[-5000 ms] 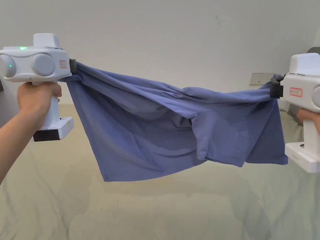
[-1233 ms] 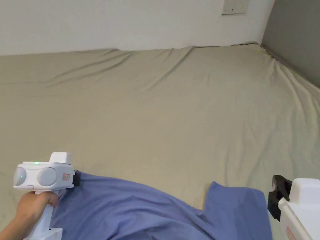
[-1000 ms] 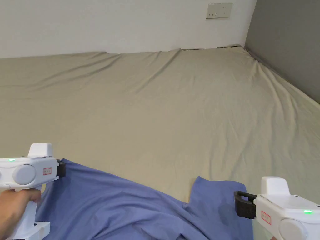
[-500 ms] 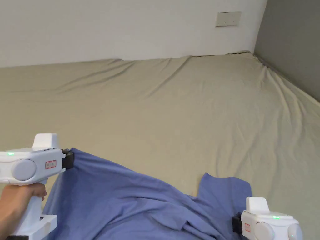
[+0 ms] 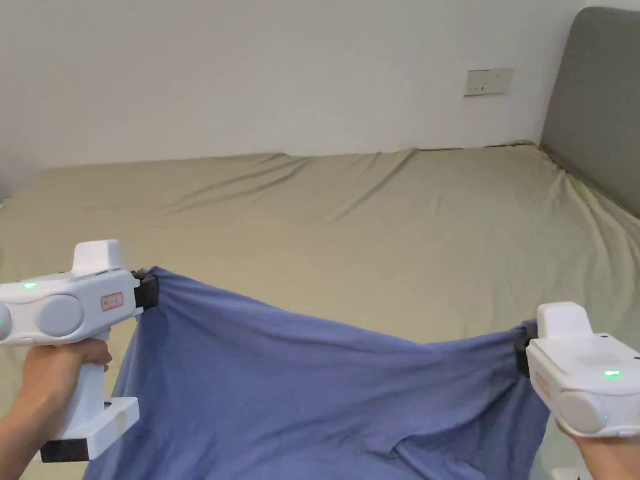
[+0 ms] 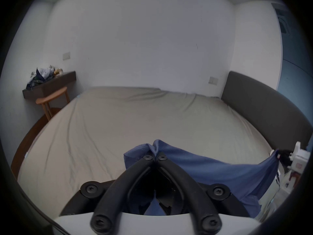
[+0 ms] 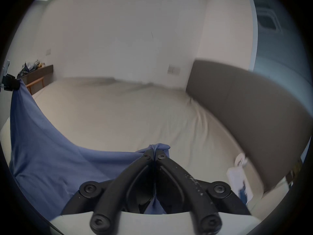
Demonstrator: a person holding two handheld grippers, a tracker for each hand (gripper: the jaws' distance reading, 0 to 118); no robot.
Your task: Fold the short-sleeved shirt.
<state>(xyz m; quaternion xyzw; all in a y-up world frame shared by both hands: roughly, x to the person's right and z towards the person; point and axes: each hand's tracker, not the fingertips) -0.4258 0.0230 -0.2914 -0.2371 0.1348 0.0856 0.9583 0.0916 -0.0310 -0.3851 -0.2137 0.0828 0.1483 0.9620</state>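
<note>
I have the blue short-sleeved shirt (image 5: 300,375) stretched between my two grippers above the beige bed (image 5: 375,237). My left gripper (image 6: 155,157) has its jaws pressed together on a bunched edge of the cloth, and in the head view I see it at the left, raised a little higher than the other. My right gripper (image 7: 154,155) pinches the opposite edge the same way, jaws closed with a fold of fabric poking out past the tips. The cloth sags between them, its lower part out of frame. A grey headboard (image 5: 600,106) stands at the right.
</note>
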